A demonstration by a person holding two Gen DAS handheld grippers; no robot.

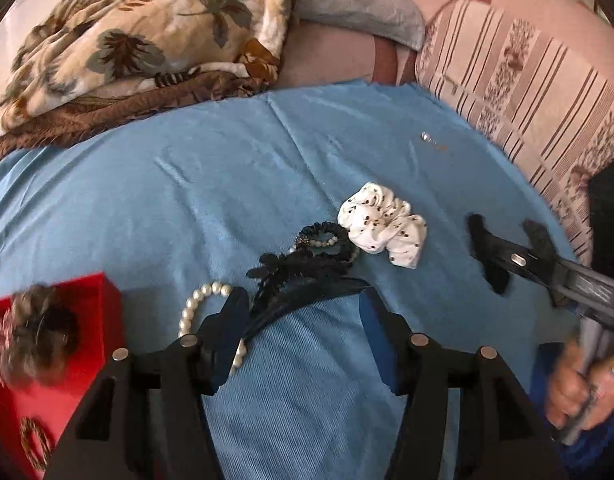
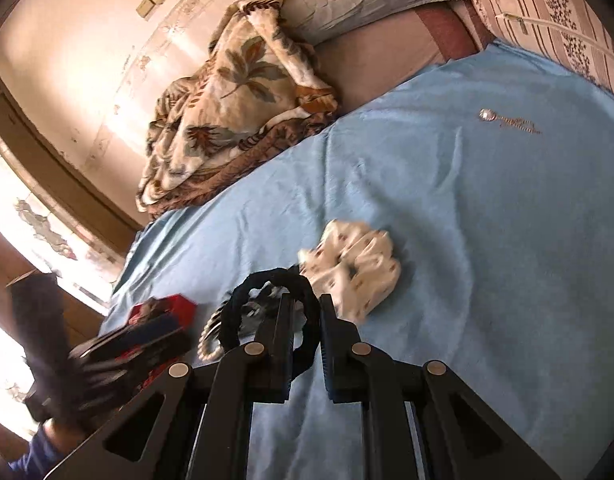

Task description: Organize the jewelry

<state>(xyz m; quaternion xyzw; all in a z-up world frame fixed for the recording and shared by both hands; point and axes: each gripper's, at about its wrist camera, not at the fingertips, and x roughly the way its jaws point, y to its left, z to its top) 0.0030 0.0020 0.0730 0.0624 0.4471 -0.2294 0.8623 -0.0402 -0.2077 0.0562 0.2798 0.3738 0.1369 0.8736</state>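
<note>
a bed is covered by a light blue sheet (image 1: 187, 200). a leaf-patterned blanket (image 1: 139, 40) is bunched near a grey pillow (image 1: 359, 4), and a striped cushion (image 1: 527, 80) is propped alongside. a peeling wall (image 2: 99, 60) is lit brightly by a window (image 2: 11, 184).

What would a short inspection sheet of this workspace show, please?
Surface: blue cloth, creased.
Job's things: red box holding a brown scrunchie; pearl bracelet, black lace pile, white spotted scrunchie and pendant chain lying on the cloth.
Clutter: nothing seen.
Grippers: left gripper open, close to the lace pile; right gripper shut on black scrunchie.
Cables: nothing seen.
Surroundings: floral blanket, grey pillow, striped cushion.
</note>
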